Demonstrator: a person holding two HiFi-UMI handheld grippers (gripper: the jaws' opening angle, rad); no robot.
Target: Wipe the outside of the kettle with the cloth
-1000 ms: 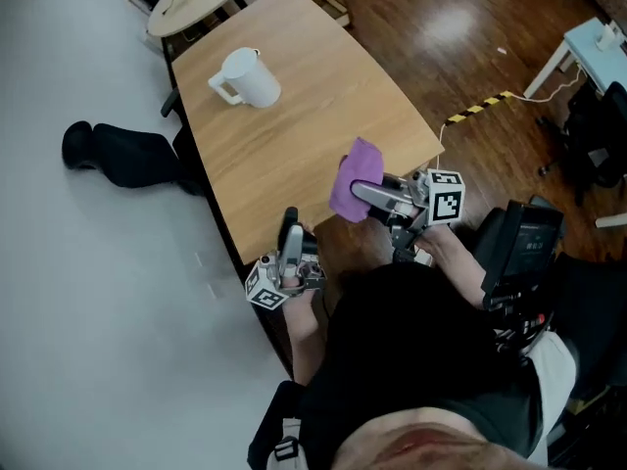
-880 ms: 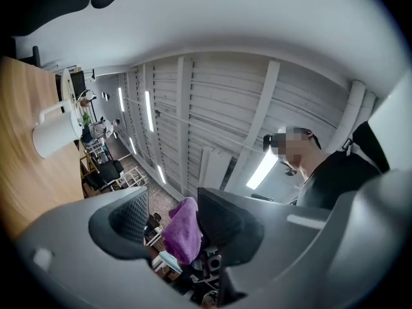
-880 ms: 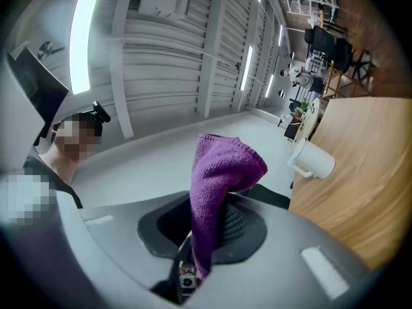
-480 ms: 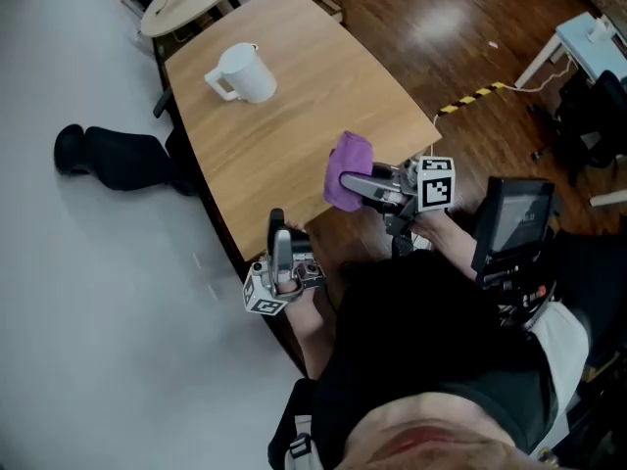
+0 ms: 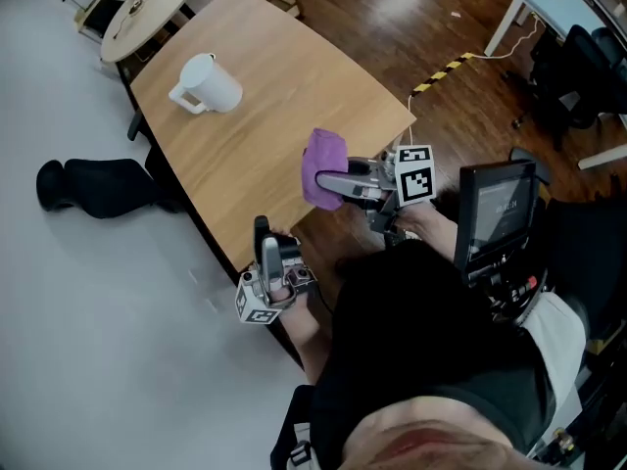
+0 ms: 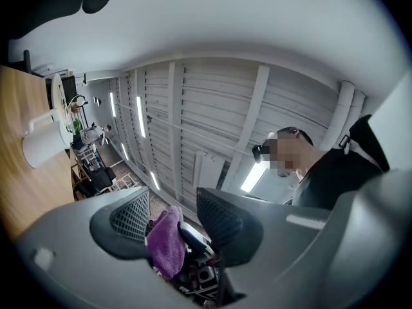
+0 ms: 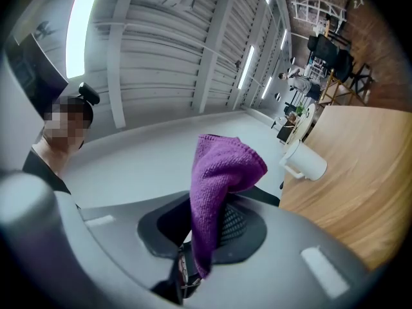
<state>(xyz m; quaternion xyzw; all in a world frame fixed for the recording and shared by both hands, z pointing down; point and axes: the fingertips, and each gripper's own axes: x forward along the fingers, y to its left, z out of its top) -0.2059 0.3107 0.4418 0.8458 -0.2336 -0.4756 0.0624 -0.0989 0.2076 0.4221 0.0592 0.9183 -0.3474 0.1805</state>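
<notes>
A white kettle [image 5: 208,84] with a handle stands near the far left corner of the wooden table [image 5: 284,76]; it also shows in the left gripper view [image 6: 44,145] and the right gripper view [image 7: 308,161]. My right gripper [image 5: 328,182] hovers over the table's near edge, shut on a purple cloth [image 5: 321,164] that sticks up from between its jaws [image 7: 222,172]. My left gripper [image 5: 261,231] is at the table's near left edge, tilted upward, shut and holding nothing. Both grippers are far from the kettle. Beyond the left jaws, the cloth [image 6: 166,243] is in sight.
A black chair [image 5: 93,184] lies on the grey floor left of the table. A round table [image 5: 147,3] stands beyond the kettle. A black screen [image 5: 495,213] is at my right. Yellow-black tape [image 5: 441,70] marks the wooden floor.
The right gripper has carried the cloth a little further over the table edge. The left gripper has risen slightly at the table's edge. The kettle has not moved.
</notes>
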